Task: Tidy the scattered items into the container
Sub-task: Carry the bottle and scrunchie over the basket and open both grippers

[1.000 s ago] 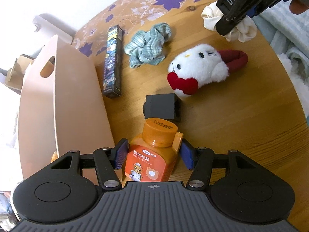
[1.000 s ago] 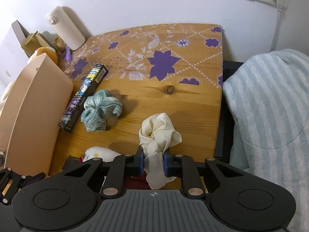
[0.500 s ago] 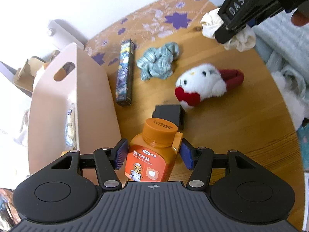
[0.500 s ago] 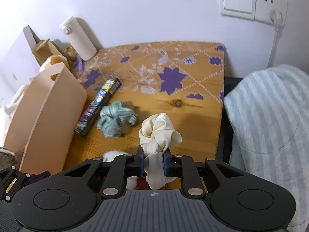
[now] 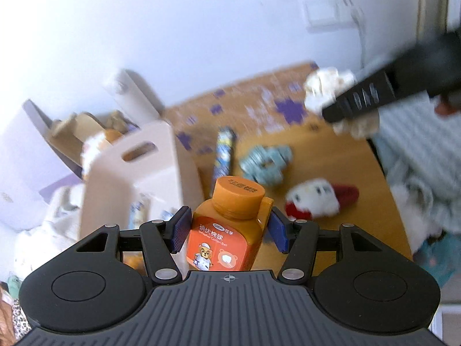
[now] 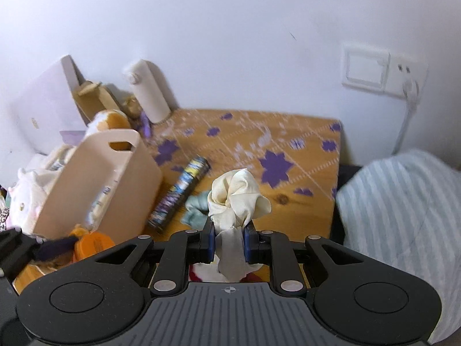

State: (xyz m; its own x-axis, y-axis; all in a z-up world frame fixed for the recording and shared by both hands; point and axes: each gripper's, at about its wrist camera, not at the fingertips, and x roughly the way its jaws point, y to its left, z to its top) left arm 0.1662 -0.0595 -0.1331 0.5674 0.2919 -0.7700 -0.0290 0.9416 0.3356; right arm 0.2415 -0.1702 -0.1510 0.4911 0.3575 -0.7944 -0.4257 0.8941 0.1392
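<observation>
My left gripper (image 5: 229,229) is shut on an orange cotton-ball bottle (image 5: 227,230) and holds it in the air beside the beige handled container (image 5: 135,170). My right gripper (image 6: 229,238) is shut on a cream scrunchie (image 6: 236,199), lifted above the wooden table (image 6: 305,201). That scrunchie shows in the left wrist view (image 5: 328,86) too. On the table lie a teal scrunchie (image 5: 266,164), a long dark printed box (image 5: 223,152) and a white plush slipper with a red bow (image 5: 314,201). The container (image 6: 95,184) holds a few items.
A white tumbler (image 6: 149,92), cardboard pieces (image 6: 92,101) and plush toys (image 6: 26,193) crowd the back left. A striped blue blanket (image 6: 403,216) lies right of the table. A wall socket (image 6: 406,77) is behind.
Both grippers have risen with their loads. The left one has tilted up and moved left to the container's edge; the black box is hidden now.
</observation>
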